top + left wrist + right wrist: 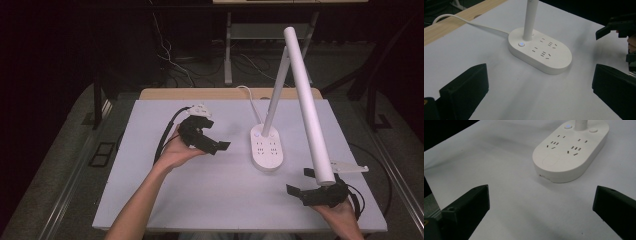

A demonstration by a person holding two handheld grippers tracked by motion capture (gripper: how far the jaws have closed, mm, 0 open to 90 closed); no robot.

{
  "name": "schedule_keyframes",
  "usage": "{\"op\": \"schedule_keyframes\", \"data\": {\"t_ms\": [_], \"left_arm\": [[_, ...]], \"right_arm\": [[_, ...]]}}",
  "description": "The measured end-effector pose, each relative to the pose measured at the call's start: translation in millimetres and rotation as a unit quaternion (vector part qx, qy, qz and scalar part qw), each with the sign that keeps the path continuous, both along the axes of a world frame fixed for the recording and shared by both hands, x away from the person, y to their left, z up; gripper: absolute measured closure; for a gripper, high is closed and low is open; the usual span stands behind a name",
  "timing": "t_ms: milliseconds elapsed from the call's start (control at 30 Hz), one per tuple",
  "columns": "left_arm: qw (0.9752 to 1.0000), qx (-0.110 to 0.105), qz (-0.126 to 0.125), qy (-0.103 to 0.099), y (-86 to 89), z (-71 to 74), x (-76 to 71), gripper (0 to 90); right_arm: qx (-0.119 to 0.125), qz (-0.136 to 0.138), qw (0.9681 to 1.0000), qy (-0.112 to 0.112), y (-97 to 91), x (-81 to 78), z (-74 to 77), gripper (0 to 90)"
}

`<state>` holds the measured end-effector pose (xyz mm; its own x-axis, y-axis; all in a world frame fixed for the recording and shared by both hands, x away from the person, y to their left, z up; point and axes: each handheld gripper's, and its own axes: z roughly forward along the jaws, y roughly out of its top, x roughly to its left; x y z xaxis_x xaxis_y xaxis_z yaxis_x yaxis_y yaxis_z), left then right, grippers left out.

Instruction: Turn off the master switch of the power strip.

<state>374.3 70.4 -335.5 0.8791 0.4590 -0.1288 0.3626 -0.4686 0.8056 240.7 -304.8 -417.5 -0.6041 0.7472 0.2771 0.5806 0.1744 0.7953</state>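
A white desk lamp stands on an oval base (266, 148) with several sockets in its top. Its long white tube head (307, 102) slants down over the table's right side. My left gripper (217, 146) hovers left of the base, pointing at it, jaws wide open and empty. In the left gripper view (540, 100) the base (540, 51) lies ahead with a lit blue button (521, 44). My right gripper (300, 181) sits at the front right, under the tip of the tube head, open and empty. The right gripper view (540, 212) has the base (570, 152) ahead.
A white mat (200, 190) covers the table, with a wooden edge (200, 93) at the back. The lamp's white cord (469, 22) runs off over that edge. A flat white bracket (350, 167) lies at the right. The other gripper (621, 25) appears at the upper right of the left gripper view.
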Motion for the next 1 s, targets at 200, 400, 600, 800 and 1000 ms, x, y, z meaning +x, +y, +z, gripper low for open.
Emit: {"op": "schedule_keyframes", "data": {"t_ms": [200,400,600,800,1000], "left_arm": [[1.0000,0.005,-0.005,-0.001,-9.3,3.3,9.1,0.0],[0.9998,0.014,-0.011,0.001,-18.8,4.8,17.0,0.0],[0.9997,0.019,-0.017,0.002,-28.9,6.4,25.4,0.0],[0.9996,0.017,-0.023,0.007,-38.8,5.4,32.1,0.0],[0.9994,0.021,-0.026,0.011,-48.9,3.0,39.1,0.0]], "right_arm": [[0.000,0.000,1.0000,0.001,0.2,-0.1,0.0,0.2],[-0.001,0.000,1.0000,-0.001,0.1,-0.7,0.2,0.2],[-0.002,-0.002,1.0000,-0.001,-0.3,-0.9,0.1,0.2],[0.000,-0.002,1.0000,0.001,-0.1,-1.5,0.1,0.2],[-0.001,0.000,1.0000,0.000,0.2,-1.5,-0.1,0.2]]}}
